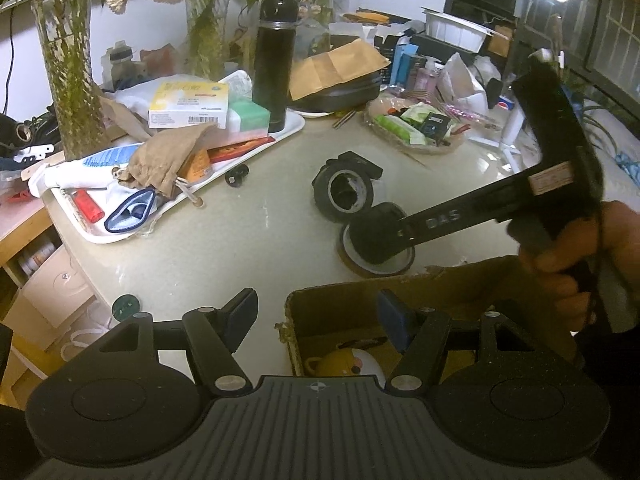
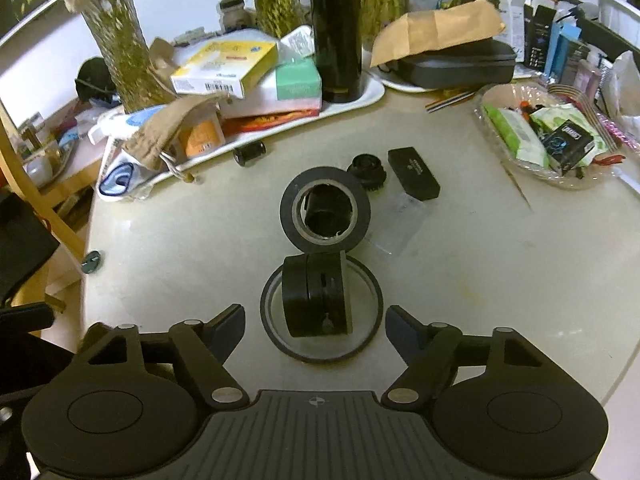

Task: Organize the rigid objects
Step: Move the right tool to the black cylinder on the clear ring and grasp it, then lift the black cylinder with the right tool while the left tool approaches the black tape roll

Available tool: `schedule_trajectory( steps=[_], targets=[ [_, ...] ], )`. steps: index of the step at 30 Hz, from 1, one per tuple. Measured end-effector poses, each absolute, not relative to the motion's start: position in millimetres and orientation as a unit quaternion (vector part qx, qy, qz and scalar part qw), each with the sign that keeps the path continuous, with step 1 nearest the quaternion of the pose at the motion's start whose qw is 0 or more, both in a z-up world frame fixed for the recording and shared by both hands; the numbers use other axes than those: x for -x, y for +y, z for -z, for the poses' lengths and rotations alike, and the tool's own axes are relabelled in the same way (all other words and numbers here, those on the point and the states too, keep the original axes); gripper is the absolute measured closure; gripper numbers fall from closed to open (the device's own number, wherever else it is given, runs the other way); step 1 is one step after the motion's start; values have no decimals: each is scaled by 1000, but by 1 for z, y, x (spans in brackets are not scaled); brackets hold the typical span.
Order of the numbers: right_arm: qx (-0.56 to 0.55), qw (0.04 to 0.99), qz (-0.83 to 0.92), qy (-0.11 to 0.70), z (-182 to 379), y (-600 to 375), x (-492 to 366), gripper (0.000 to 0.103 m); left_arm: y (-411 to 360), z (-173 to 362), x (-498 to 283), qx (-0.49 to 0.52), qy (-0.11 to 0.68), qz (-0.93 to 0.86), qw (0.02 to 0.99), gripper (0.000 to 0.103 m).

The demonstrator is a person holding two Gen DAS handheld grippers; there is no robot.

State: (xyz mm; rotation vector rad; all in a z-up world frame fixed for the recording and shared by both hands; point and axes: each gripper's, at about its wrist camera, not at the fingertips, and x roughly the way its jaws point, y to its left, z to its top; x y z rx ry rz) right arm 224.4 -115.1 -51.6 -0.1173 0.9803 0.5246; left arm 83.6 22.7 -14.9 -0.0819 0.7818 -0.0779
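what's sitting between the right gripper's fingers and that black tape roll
A black puck-shaped case on edge inside a thin tape ring, just before the black tape roll; seen in the right wrist view.

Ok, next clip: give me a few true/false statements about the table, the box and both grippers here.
1. The right gripper has nothing pressed between its pads. True.
2. The black puck lies inside the cardboard box. False: it stands on edge in a flat tape ring on the table.
3. The black tape roll sits just beyond the puck. True.
4. The left gripper grips the yellow toy. False: it hovers open above the box.
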Motion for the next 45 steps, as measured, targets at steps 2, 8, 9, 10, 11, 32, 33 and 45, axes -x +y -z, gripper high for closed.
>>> schedule_trajectory(
  steps=[2, 8, 9, 10, 11, 32, 33, 45],
  targets=[
    [60, 845, -247, 471, 57, -110, -230, 30, 23, 15, -84, 43, 382, 36, 923, 38],
    [68, 833, -239, 494, 71, -96, -244, 42, 23, 16, -85, 43, 383, 38, 922, 38],
    [72, 832, -237, 497, 73, -93, -246, 43, 22, 16, -86, 42, 384, 38, 922, 38],
    [74, 831, -235, 499, 75, -91, -247, 46, 22, 16, -86, 41, 384, 38, 922, 38],
    [75, 829, -232, 503, 78, -90, -249, 52, 22, 16, -86, 41, 384, 38, 922, 38],
    [29, 862, -231, 450, 31, -142, -231, 60, 12, 16, -89, 20, 386, 40, 921, 38],
    [28, 864, -229, 447, 28, -147, -230, 60, 12, 16, -89, 18, 386, 41, 921, 38],
    [16, 886, -202, 418, 16, -202, -210, 60, 3, 8, -104, -8, 381, 46, 923, 38]
  ],
)
